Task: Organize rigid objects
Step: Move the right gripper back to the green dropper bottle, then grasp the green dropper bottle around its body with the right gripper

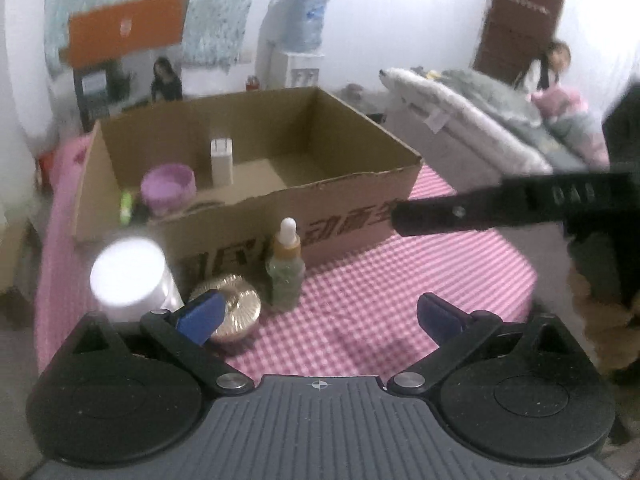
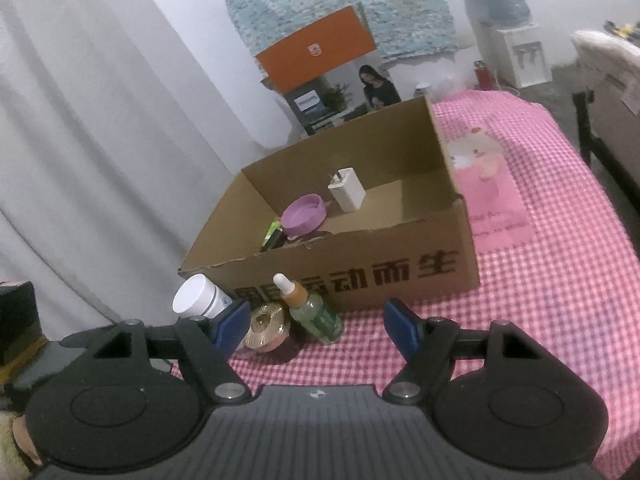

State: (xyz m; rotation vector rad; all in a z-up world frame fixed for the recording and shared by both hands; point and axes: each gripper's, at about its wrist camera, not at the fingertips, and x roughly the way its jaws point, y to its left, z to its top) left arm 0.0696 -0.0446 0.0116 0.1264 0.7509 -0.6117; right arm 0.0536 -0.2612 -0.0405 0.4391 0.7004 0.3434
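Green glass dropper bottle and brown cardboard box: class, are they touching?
Apart. The left wrist view shows pink checked cloth between bottle and box.

Gold lid [image 1: 228, 308] partly behind gripper finger, green item [image 1: 126, 207] mostly hidden by box wall [image 1: 280, 216], white jar [image 1: 128, 276] blurred

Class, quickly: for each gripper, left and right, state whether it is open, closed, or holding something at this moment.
Left gripper: open wide, holding nothing.
Right gripper: open, holding nothing; the dropper bottle stands ahead of its fingers.
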